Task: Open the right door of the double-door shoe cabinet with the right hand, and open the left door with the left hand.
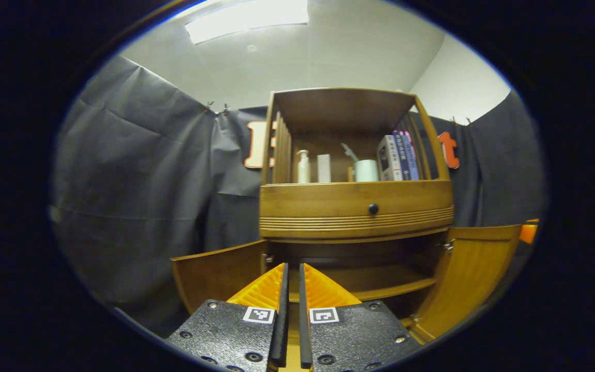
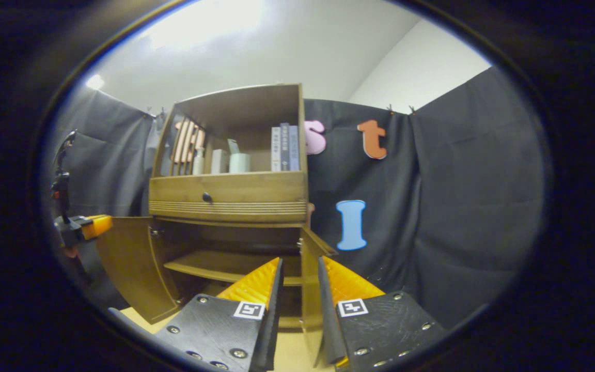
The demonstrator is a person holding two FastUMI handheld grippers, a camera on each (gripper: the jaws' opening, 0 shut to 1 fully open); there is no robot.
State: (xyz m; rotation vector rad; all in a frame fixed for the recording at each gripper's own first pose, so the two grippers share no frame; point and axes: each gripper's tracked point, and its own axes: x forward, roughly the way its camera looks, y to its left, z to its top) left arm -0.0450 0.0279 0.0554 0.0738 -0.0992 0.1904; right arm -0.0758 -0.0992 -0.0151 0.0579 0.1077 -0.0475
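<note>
The shoe cabinet (image 1: 357,206) stands against the black cloth wall, with a drawer knob (image 1: 373,208) on its front; below that knob both doors already stand swung outward; the left door (image 1: 215,276) hangs open left of the knob, the right door (image 1: 475,274) right of it, and a bare inner shelf (image 1: 380,287) shows between them.

The left claw (image 1: 291,289) is nearly closed, a thin gap between its fingers, and holds nothing.

The right claw (image 2: 300,289) is partly open; the right door's free edge (image 2: 309,279) stands between its fingers, but whether both press on it I cannot tell.

The doors look like stiff, light wooden panels on hinges, smooth and a little slippery; the outer free edge, far from the hinge, is the best place to pinch, swinging in an arc.
</note>
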